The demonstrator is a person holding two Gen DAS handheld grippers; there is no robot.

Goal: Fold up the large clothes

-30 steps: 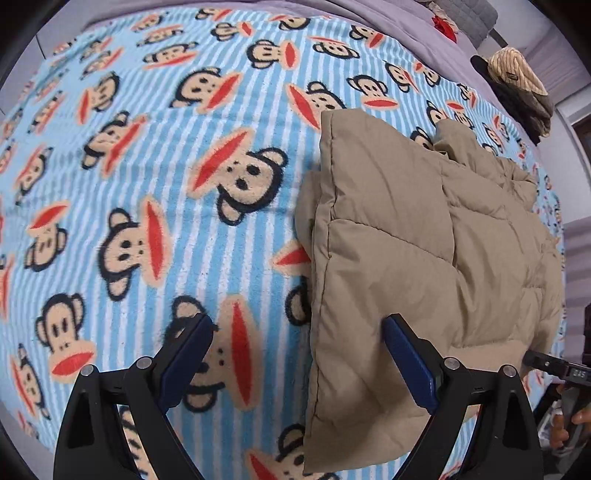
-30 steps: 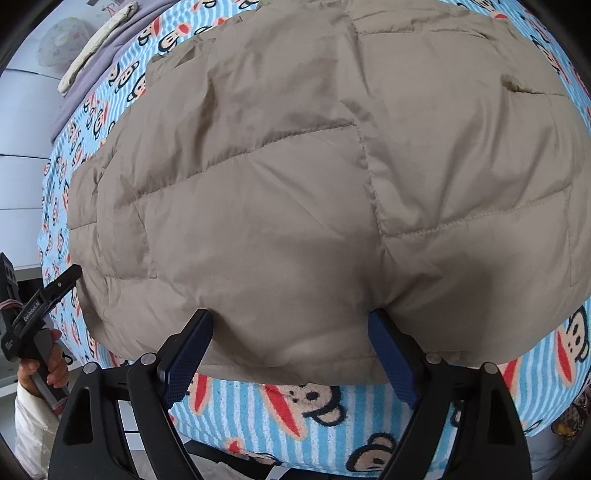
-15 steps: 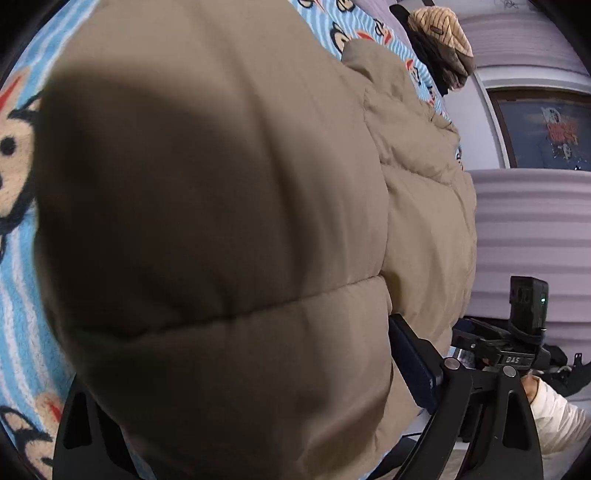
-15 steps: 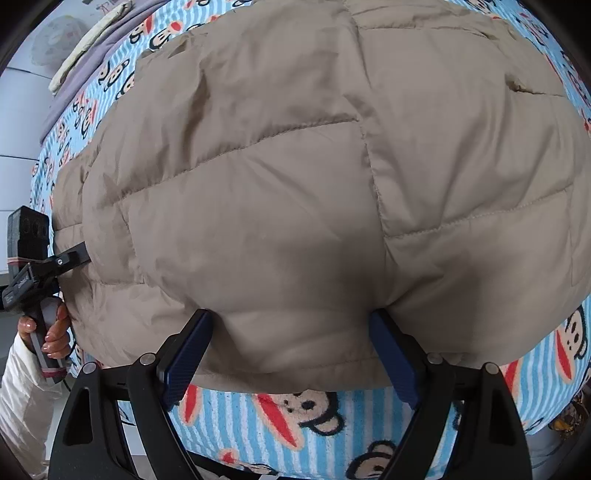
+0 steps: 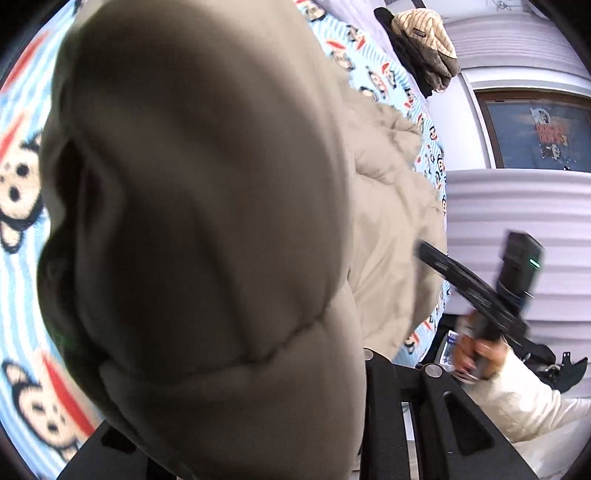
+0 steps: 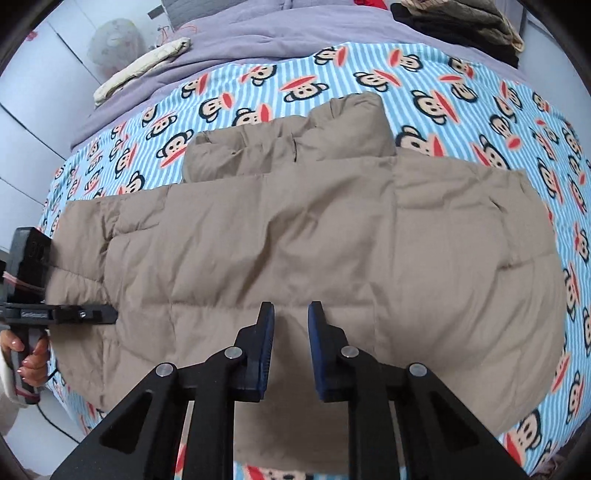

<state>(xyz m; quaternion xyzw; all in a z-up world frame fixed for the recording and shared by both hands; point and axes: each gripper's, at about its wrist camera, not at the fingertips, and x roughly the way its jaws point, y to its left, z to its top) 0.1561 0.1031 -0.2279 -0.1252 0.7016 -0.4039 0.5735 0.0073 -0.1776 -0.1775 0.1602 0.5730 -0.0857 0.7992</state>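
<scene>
Closest in, the right tongs (image 6: pixel 291 332) point steeply down at the near edge of the tan quilted jacket (image 6: pixel 332 240). Their jaws have just been closing. Only a slim slot is left between the blue pads, and jacket cloth fills it, with creases running toward it. I read that as a pinch on the near hem, though the pads' contact is not sharply shown.

Off to their left, along the same near edge, the left tongs (image 6: pixel 110 315) reach in sideways at the jacket's left end, held by a hand (image 6: pixel 29 354) in a pale sleeve. Their jaws have also just been closing. In the left wrist view a puffed roll of the jacket bulges right up against the lens and hides one finger, while the other sits against the cloth, so they are clamped on that end.

Beyond both tools the jacket lies spread across the monkey-print blanket (image 6: pixel 369 85). Its long axis runs from left to right across the line the right tongs point along, and its collar (image 6: pixel 343 122) is on the far side. Both grips sit on the near long edge, the right one nearer the middle. The fold therefore probably means carrying that edge away from the tongs toward the collar, with both ends kept level so the padding does not twist.

Farthest off are a lilac duvet (image 6: pixel 258 33) and a heap of dark clothes (image 6: pixel 461 18).
</scene>
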